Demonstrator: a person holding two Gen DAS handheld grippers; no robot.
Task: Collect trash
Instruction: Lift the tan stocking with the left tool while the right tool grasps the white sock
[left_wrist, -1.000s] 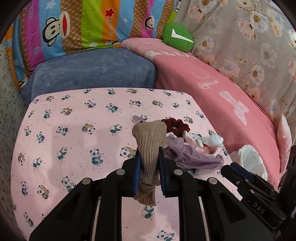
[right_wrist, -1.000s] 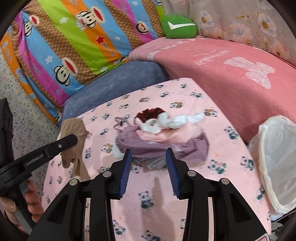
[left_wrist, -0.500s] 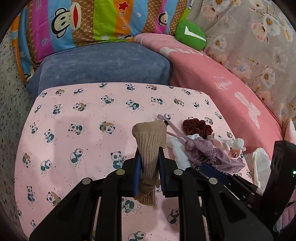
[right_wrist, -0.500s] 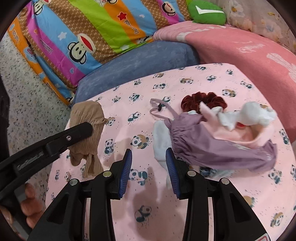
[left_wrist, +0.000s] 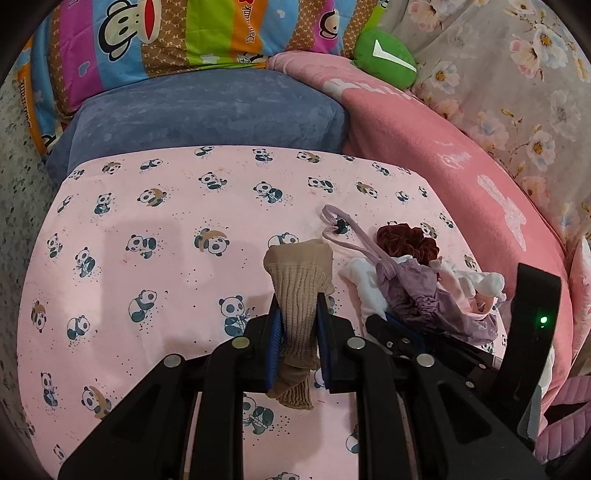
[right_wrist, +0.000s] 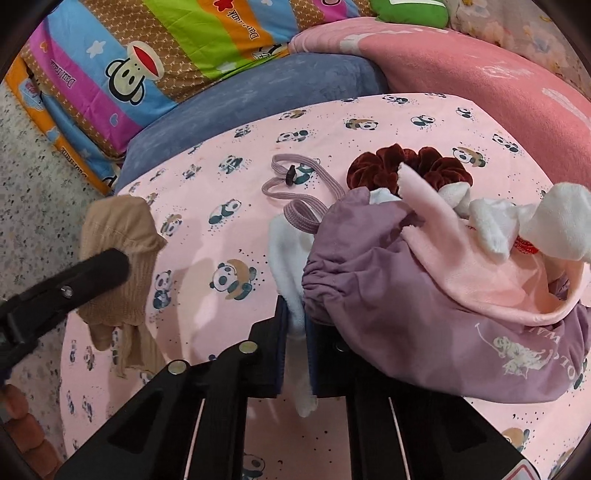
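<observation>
left tool (left_wrist: 297, 334) is clamped on a beige sock (left_wrist: 299, 291), held above the panda-print tabletop (left_wrist: 147, 206). right tool (right_wrist: 295, 334) has its blue pads pinched on a white cloth (right_wrist: 286, 243) at the near edge of the pile, touching a purple drawstring bag (right_wrist: 406, 314). a dark red scrunchie (right_wrist: 406, 168) lies just behind the bag.

Left gripper (left_wrist: 297, 314) clamps tan sock (left_wrist: 298, 295) above panda cloth (left_wrist: 166, 229).
</observation>
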